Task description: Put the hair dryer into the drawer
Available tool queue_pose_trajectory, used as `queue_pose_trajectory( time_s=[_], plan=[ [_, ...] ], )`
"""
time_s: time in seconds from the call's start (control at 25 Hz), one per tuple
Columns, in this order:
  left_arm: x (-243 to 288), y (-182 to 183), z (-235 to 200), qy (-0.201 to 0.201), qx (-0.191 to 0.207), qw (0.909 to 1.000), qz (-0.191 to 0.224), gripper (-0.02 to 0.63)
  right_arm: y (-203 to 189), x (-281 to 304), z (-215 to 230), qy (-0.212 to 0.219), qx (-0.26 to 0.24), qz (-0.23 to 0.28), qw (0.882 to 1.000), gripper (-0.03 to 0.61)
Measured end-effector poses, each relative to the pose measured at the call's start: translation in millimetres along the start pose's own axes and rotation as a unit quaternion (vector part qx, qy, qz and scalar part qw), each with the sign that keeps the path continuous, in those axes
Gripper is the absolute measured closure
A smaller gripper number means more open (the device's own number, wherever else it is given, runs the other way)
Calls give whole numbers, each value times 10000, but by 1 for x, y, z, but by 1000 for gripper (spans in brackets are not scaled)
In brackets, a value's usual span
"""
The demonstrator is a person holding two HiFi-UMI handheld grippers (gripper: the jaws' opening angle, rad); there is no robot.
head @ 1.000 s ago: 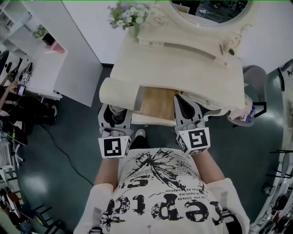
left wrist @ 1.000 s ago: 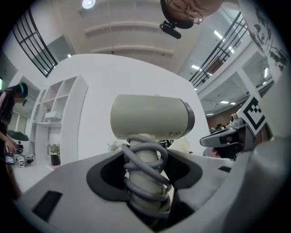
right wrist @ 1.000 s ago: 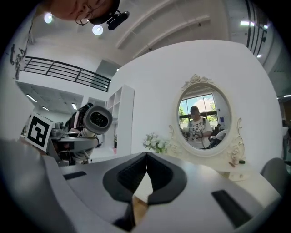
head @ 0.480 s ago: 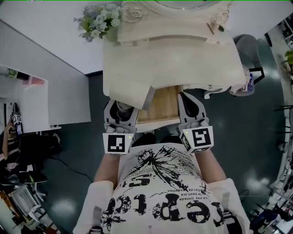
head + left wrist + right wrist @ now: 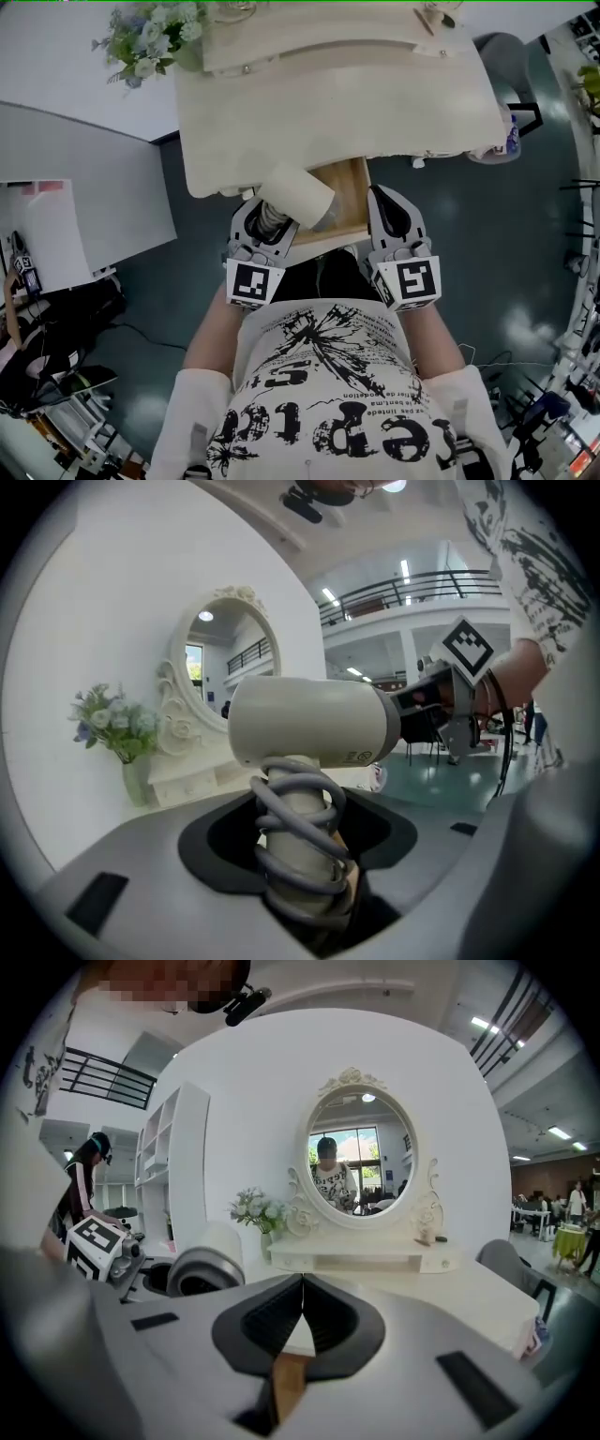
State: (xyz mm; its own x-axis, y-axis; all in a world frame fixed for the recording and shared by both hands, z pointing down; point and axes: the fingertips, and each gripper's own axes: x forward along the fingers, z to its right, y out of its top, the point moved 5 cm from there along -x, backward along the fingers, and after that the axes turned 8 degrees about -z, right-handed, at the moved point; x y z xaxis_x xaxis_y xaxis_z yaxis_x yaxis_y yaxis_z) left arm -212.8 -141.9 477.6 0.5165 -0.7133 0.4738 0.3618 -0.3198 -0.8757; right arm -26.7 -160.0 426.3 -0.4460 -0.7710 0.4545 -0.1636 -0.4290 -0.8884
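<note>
The cream hair dryer (image 5: 296,195) has its handle, wound with grey cord (image 5: 296,841), between the jaws of my left gripper (image 5: 269,219), which is shut on it. Its barrel (image 5: 309,726) lies across, just over the left front corner of the open drawer (image 5: 347,195), whose wooden bottom shows. To the right of the drawer front, my right gripper (image 5: 394,217) is shut and holds nothing; its jaw tips touch (image 5: 302,1283). In the right gripper view the dryer's barrel mouth (image 5: 201,1271) shows at the left.
The drawer belongs to a cream dressing table (image 5: 328,103) with an oval mirror (image 5: 362,1155) and a vase of flowers (image 5: 148,36) at its back left. A grey chair (image 5: 502,54) stands at the right, a white cabinet (image 5: 75,202) at the left.
Both grippers have sunk toward the open drawer. The dryer in the left gripper has swung so its barrel now hangs over the drawer's left corner.
</note>
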Motion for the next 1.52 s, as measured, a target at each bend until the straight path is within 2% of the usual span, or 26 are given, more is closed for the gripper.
queue_pose_trajectory(
  time_s=[0.12, 0.24, 0.48, 0.64, 0.8, 1.0, 1.08, 1.16, 1.28, 1.52],
  plan=[
    [29, -24, 11, -445, 208, 9979, -424, 365, -15, 10, 9, -21, 92, -118, 9999, 561],
    [56, -49, 27, -891, 485, 9913, -844, 365, -32, 15, 17, -21, 142, -282, 9995, 561],
    [100, -97, 56, -1685, 944, 9669, -1666, 365, -67, 19, 26, -12, 322, -587, 9978, 561],
    [123, -128, 70, -2241, 1061, 9431, -2217, 364, -84, 21, 25, 5, 396, -758, 9963, 561],
    [145, -149, 80, -2585, 1137, 9184, -2771, 364, -92, 22, 26, 28, 455, -794, 9958, 561],
    [161, -174, 98, -3007, 1282, 8740, -3595, 364, -104, 17, 30, 58, 504, -861, 9950, 561],
    [167, -180, 103, -3084, 1310, 8628, -3785, 364, -109, 15, 32, 53, 532, -897, 9945, 561],
    [172, -182, 106, -3126, 1309, 8579, -3862, 364, -112, 12, 35, 34, 549, -936, 9941, 561],
    [175, -186, 110, -3151, 1329, 8562, -3872, 364, -114, 10, 38, 26, 552, -960, 9938, 561],
    [179, -203, 113, -2938, 1594, 8510, -4050, 364, -112, 11, 40, 36, 541, -961, 9939, 561]
  ],
)
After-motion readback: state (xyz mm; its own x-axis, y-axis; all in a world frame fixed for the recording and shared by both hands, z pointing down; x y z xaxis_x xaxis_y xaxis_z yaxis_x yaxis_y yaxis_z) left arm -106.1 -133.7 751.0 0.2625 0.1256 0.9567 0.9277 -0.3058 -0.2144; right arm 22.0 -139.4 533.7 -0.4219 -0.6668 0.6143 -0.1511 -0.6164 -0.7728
